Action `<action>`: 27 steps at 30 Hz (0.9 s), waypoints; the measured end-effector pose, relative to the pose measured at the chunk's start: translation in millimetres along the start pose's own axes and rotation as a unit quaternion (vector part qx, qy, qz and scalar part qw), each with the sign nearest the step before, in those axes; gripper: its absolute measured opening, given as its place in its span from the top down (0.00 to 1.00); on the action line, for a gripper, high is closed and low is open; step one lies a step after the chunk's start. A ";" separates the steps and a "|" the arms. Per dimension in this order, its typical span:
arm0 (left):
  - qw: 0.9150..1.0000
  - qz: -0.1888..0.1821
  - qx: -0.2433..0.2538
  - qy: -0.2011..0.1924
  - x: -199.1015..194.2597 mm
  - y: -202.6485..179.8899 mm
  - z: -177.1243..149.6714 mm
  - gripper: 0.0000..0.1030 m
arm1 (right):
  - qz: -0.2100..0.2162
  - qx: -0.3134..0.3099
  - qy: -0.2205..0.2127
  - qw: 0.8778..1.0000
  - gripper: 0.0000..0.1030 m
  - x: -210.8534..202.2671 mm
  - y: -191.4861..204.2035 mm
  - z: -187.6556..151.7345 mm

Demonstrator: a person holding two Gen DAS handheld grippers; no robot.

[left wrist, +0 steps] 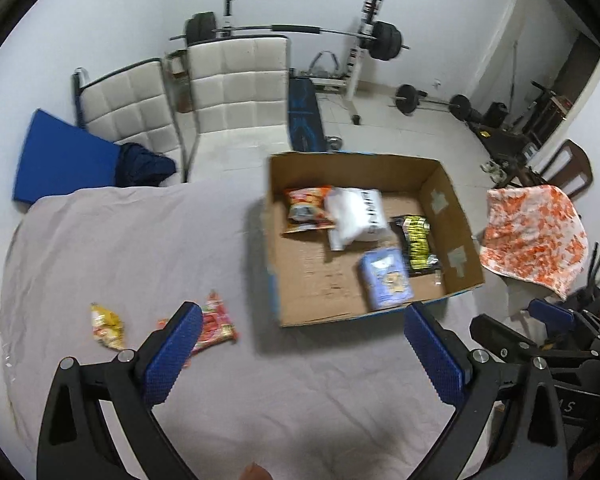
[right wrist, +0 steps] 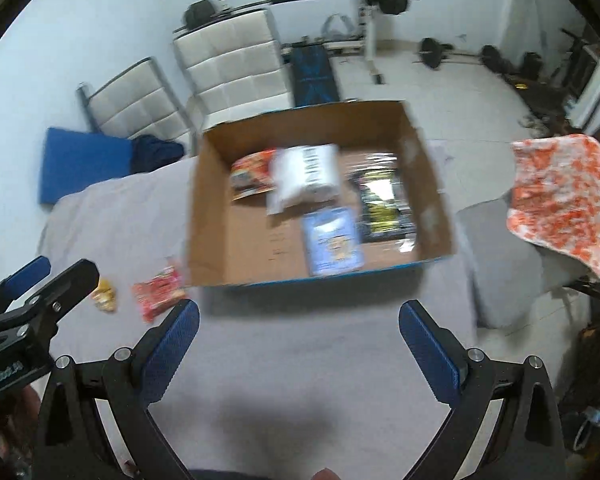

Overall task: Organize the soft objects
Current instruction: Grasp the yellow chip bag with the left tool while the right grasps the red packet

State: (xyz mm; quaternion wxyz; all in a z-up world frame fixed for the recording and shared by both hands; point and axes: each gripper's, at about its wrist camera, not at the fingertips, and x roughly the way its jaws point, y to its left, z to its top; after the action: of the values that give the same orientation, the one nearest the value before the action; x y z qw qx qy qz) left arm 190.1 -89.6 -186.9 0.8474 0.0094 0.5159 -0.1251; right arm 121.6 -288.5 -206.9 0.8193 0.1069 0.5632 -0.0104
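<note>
Bed sheet (left wrist: 140, 240) is the work surface. Cardboard box (left wrist: 320, 280) sits on it w/ open top, serving as the collection bin. Inside: white bag (left wrist: 356, 216), orange packet (left wrist: 306, 208), blue packet (left wrist: 386, 276), black-yellow packet (left wrist: 416, 244).

Loose on the sheet, left of box: red packet (left wrist: 216, 320), yellow packet (left wrist: 108, 326); prob next picks.

Left gripper (left wrist: 300, 344) spread wide, holds nothing. Right gripper (right wrist: 300, 336) likewise, empty, facing the box.

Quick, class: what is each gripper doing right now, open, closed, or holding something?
Left gripper: open, fingers spread wide, holding nothing.
Right gripper: open, fingers spread wide, holding nothing.
</note>
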 end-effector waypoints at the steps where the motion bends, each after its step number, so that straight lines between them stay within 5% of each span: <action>1: 1.000 0.014 -0.003 0.000 -5.2 13.0 -1.3 0.00 | 0.008 -0.011 0.008 1.000 0.01 3.6 13.3 -1.3; 5: 0.998 0.053 -0.027 0.012 -15.6 69.7 -7.4 0.00 | 0.031 -0.070 0.040 0.996 0.01 27.7 74.8 -8.5; 7: 0.996 0.069 -0.045 0.024 -15.0 103.4 -11.4 0.00 | 0.052 -0.123 0.070 0.989 0.01 51.6 117.2 -12.9; 11: 0.988 0.102 -0.099 0.058 -0.5 176.0 -22.4 0.00 | 0.030 -0.233 0.105 0.966 0.01 101.3 183.1 -21.3; 18: 0.970 0.122 -0.157 0.140 58.3 254.9 -47.5 0.00 | -0.034 -0.416 0.175 0.892 0.01 212.4 268.2 -34.2; 27: 0.947 0.132 -0.193 0.220 134.1 301.5 -89.3 0.00 | -0.090 -0.609 0.236 0.752 0.01 303.7 309.4 -68.9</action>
State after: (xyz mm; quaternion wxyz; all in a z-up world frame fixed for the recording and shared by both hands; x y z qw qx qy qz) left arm 237.6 188.2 -380.3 0.7072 -0.0589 0.6982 0.0946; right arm 211.6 58.1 -460.9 0.5474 -0.4669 0.6327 0.2864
